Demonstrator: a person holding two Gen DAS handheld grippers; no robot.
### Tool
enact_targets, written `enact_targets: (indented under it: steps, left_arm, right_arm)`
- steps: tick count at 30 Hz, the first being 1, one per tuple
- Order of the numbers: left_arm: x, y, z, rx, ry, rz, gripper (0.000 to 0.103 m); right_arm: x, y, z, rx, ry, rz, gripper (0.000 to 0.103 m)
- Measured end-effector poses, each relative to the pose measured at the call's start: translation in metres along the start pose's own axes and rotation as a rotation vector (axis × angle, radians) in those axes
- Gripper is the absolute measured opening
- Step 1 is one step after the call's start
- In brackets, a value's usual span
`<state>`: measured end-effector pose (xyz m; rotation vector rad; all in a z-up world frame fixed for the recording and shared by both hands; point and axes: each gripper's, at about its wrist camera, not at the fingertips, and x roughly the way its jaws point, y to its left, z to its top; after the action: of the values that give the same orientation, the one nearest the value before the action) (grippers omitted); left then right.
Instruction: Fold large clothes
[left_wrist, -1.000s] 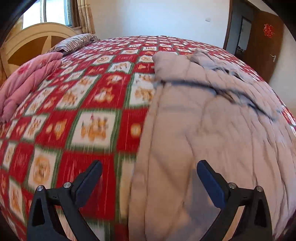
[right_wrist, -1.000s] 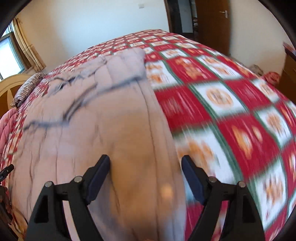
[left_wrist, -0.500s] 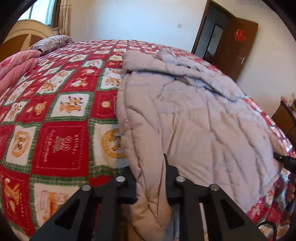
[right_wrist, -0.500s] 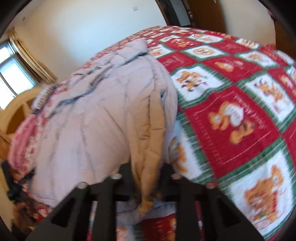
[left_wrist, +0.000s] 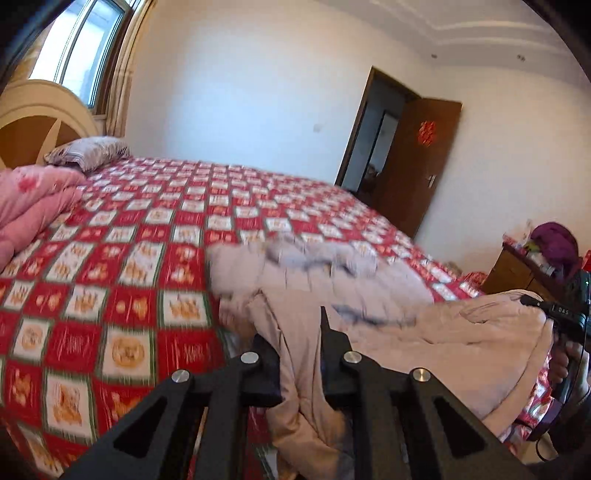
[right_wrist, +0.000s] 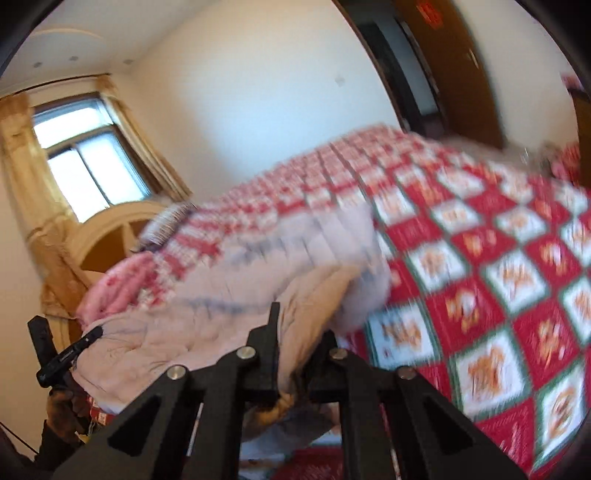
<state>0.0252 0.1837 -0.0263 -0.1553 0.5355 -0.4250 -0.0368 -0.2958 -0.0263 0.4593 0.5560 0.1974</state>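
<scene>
Left hand-held gripper (left_wrist: 301, 363) is clamped on the near edge of the padded coat (left_wrist: 369, 317), pale fabric pinched between its jaws and hanging below them. Right hand-held gripper (right_wrist: 295, 365) grips the coat (right_wrist: 207, 314) the same way, a beige fold caught between its jaws. The near edge is lifted off the bed (left_wrist: 110, 258) between the two grippers; the far part, ahead of them, lies on the red checked bedspread (right_wrist: 498, 295). Well to the left of the left gripper lies a pink quilt (left_wrist: 29, 199), with a striped pillow (left_wrist: 88, 151) beyond it. The right view is blurred.
</scene>
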Motion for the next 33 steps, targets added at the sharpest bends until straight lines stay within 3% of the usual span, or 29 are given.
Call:
enact_targets:
  steps: [5, 8, 11, 16, 20, 23, 25, 26, 27, 29, 33]
  left_arm:
    - [0.078, 0.032, 0.043, -0.004, -0.015, -0.007, 0.015]
    - [0.117, 0.043, 0.072, -0.028, -0.017, 0.035, 0.019]
    - [0.133, 0.051, 0.095, -0.093, -0.011, 0.002, 0.023]
    - [0.167, 0.061, 0.119, -0.103, 0.007, 0.011, 0.028]
    - [0.183, 0.088, 0.13, -0.175, 0.024, -0.043, 0.031]
    - [0.197, 0.098, 0.133, -0.204, 0.045, -0.024, 0.037]
    - [0.206, 0.098, 0.137, -0.21, 0.016, 0.069, 0.065]
    - [0.206, 0.098, 0.14, -0.21, -0.006, 0.106, 0.091]
    - [0.205, 0.099, 0.144, -0.223, -0.053, 0.148, 0.098]
    - [0.208, 0.097, 0.148, -0.231, -0.091, 0.175, 0.098]
    - [0.242, 0.074, 0.145, -0.135, -0.03, 0.312, 0.098]
  right_arm:
    - [0.047, 0.005, 0.049, -0.017, -0.076, 0.025, 0.011]
    - [0.101, -0.001, 0.08, -0.006, -0.102, -0.032, 0.011]
    - [0.134, -0.017, 0.104, 0.046, -0.111, -0.056, 0.011]
    - [0.176, -0.036, 0.133, 0.068, -0.094, -0.077, 0.011]
    - [0.213, -0.049, 0.149, 0.086, -0.076, -0.086, 0.011]
    - [0.24, -0.068, 0.156, 0.128, -0.034, -0.076, 0.011]
    - [0.261, -0.075, 0.159, 0.139, 0.01, -0.075, 0.02]
    - [0.273, -0.078, 0.162, 0.144, 0.031, -0.085, 0.024]
    - [0.282, -0.08, 0.163, 0.148, 0.041, -0.096, 0.031]
    - [0.301, -0.081, 0.167, 0.147, 0.055, -0.131, 0.037]
    - [0.313, -0.069, 0.167, 0.126, 0.015, -0.161, 0.075]
